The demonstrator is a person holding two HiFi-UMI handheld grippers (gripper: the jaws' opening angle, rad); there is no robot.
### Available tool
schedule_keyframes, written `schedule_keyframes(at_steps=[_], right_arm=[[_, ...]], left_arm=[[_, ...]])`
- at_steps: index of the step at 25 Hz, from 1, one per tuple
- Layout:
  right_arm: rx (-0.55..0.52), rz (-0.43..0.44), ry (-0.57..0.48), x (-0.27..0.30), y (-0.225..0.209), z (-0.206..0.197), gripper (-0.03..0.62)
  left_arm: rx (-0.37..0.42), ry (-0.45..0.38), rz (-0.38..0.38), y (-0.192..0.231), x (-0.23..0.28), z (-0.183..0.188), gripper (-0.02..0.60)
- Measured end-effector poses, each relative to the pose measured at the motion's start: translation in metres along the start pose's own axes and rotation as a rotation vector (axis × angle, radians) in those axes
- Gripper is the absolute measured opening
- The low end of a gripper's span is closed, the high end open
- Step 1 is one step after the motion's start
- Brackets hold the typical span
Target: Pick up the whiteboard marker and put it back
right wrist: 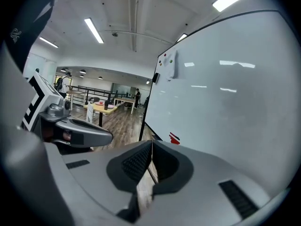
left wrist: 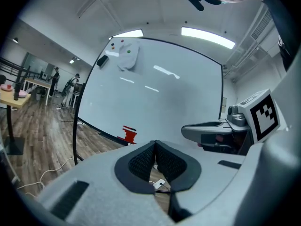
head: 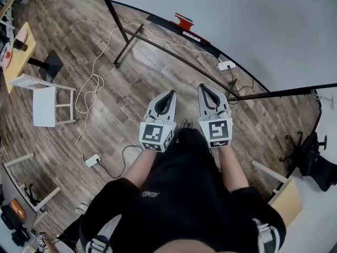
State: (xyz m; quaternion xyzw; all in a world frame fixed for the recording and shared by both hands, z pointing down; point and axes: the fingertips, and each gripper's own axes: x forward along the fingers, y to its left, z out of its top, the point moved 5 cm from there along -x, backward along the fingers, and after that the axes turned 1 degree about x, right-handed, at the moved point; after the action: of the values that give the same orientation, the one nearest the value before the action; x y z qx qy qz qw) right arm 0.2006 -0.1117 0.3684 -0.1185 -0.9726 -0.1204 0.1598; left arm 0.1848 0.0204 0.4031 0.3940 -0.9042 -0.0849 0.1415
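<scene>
Seen from above, a small yellow table [head: 21, 57] at the far left carries a pink dish [head: 21, 34] with a dark cup-like thing just beside it; we cannot tell what either holds. The floor [head: 105, 51] is grey-brown wood plank. A white cable [head: 88, 88] snakes across it to a power strip [head: 92, 160], and a white stool [head: 45, 101] stands near the table. A large whiteboard [head: 253, 30] on a black frame fills the upper right, and a black office chair [head: 316, 159] sits at the right edge. A small red object [head: 184, 21] sits on the board's lower ledge. We cannot make out the whiteboard marker in any view, and the red object is too small to identify. A person in black holds both tools out ahead, side by side and apart from each other, pointing toward the board. The left gripper [head: 171, 93] has its jaws pressed together with nothing between them. The right gripper [head: 202, 87] is likewise closed and empty, touching nothing.
</scene>
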Motion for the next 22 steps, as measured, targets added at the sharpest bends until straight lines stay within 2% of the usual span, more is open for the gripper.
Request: schedule_keyframes(at_steps=[6,10,17,22], right_arm=[[-0.01,0.037,0.012,0.036,-0.007,0.0,0.003],[0.021,0.081,0.024,0.066,-0.025,-0.006,0.003],[-0.015,0.136,0.055,0.116,-0.088,-0.007,0.003],[0.002,0.165,0.123,0.139,-0.129,-0.03,0.005]], left_arm=[[-0.013,0.019,0.014,0.017,0.02,-0.003,0.008],[-0.014,0.043,0.047,0.027,0.042,-0.005,0.008],[0.01,0.05,0.101,0.034,0.113,0.019,0.008],[-0.023,0.127,0.138,0.038,0.164,0.004,0.008]])
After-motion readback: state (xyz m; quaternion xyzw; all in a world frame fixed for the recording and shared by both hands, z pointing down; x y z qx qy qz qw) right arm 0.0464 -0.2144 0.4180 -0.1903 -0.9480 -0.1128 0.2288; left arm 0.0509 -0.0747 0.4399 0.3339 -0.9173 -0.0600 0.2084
